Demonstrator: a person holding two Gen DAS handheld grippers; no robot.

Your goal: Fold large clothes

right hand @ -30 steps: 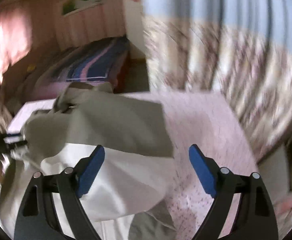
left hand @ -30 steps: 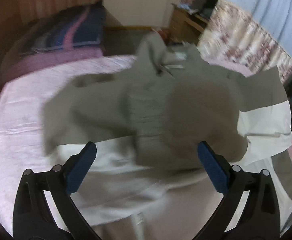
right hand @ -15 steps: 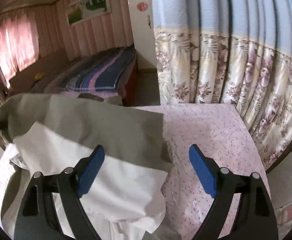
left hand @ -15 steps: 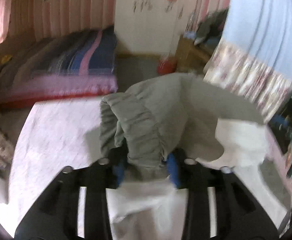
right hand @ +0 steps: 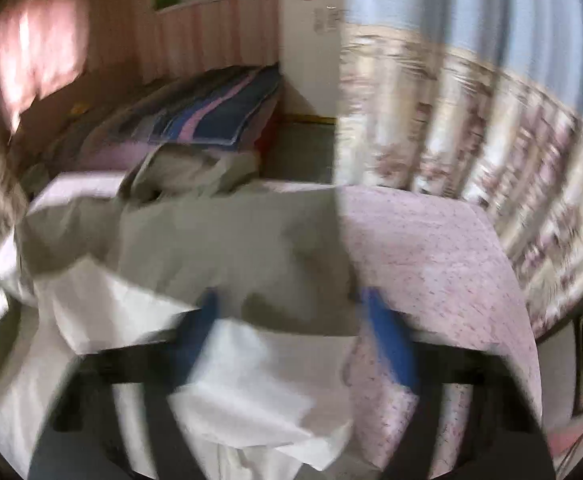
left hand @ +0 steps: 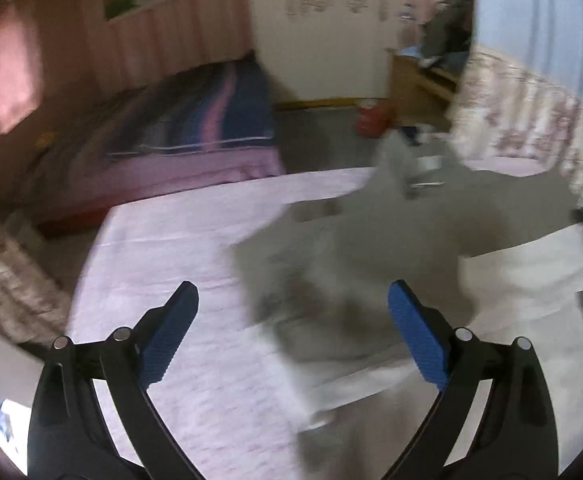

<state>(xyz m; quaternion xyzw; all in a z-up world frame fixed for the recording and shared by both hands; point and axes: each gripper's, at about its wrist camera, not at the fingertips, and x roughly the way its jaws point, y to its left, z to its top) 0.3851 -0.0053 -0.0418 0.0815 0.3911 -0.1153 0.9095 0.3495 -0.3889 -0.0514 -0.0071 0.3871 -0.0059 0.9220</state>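
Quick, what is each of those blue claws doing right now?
Left gripper: open and opening, nothing between its fingers.
Right gripper: closing around the grey and white garment; grip cannot be told through the blur.

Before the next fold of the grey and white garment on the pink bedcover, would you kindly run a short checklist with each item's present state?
1. Left gripper free of cloth: ok, jaws opening, nothing between them.
2. Right gripper on the garment: cannot tell, jaws closing over its edge, picture blurred.
3. Garment wholly on the bedcover: cannot tell.
4. Garment smooth: not ok, bunched at the far end.
5. Bedcover bare on the left for laying cloth: ok.
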